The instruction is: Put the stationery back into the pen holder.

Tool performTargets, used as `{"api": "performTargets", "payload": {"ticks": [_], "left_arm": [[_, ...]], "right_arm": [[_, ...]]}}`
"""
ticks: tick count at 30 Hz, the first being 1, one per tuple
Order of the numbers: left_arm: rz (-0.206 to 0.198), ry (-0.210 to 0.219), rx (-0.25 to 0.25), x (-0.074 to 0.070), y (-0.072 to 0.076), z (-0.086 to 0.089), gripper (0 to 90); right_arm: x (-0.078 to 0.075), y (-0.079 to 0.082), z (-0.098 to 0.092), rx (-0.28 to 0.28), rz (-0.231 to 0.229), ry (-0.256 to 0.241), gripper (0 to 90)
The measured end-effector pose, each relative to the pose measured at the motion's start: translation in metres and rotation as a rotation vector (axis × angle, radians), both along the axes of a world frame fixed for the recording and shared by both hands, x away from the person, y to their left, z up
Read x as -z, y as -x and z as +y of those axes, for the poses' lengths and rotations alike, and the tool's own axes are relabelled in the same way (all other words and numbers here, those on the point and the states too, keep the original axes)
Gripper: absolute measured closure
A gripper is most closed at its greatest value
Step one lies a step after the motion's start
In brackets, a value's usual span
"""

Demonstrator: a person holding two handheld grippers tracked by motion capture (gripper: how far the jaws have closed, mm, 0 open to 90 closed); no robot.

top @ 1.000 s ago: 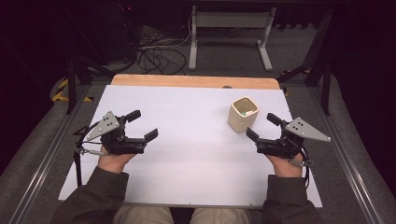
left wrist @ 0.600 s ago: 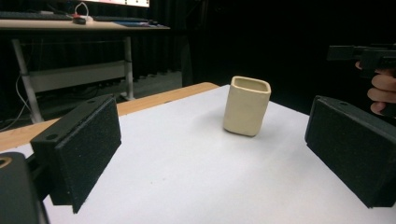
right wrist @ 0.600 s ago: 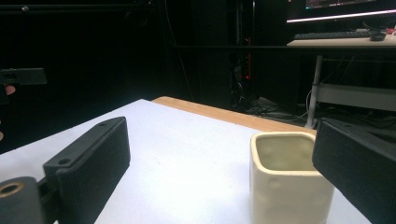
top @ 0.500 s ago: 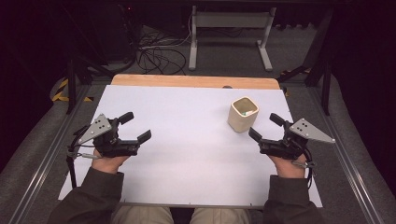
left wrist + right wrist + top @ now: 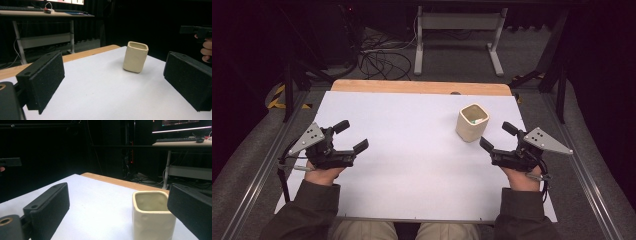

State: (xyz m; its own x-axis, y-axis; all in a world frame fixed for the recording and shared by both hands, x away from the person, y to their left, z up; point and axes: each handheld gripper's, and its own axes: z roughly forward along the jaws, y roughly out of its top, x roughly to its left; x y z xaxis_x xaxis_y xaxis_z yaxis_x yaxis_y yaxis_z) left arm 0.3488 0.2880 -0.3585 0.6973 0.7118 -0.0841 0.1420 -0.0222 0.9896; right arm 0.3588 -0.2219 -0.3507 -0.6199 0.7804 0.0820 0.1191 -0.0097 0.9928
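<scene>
A cream, square-sided cup [image 5: 472,122] stands upright on the white table surface [image 5: 412,165], toward the back right. My left gripper [image 5: 351,135] rests low at the left side, open and holding nothing. Along its own jaws, my left gripper [image 5: 115,85] looks across the table at the cup [image 5: 135,57], which is well ahead of it. My right gripper [image 5: 498,136] is at the right, just in front of the cup and slightly to its right, also open. In the right gripper view, the cup [image 5: 152,217] stands close ahead of my right gripper [image 5: 117,197], partly behind the right jaw.
A wooden strip [image 5: 422,87] runs along the table's far edge. Beyond it are desk legs [image 5: 457,30] and cables [image 5: 377,55] on the floor. Metal rails [image 5: 257,165] flank the table. The other gripper [image 5: 197,31] shows far right in the left gripper view.
My left gripper has shifted a little to the left and nearer the person. The right gripper has drifted slightly right. The cup has not moved.
</scene>
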Motion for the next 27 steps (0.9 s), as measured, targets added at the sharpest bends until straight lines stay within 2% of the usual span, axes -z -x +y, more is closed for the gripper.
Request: {"api": "performTargets", "payload": {"ticks": [9,27], "left_arm": [[0.001,0.005,-0.010,-0.0002,-0.0003,0.0040,4.0],[0.015,-0.010,-0.012,0.0028,-0.0027,0.0062,4.0]], "right_arm": [[-0.0004,0.0009,-0.0027,0.006,-0.002,0.000,4.8],[-0.0009,0.0015,-0.0032,0.009,0.002,0.008,4.9]]}}
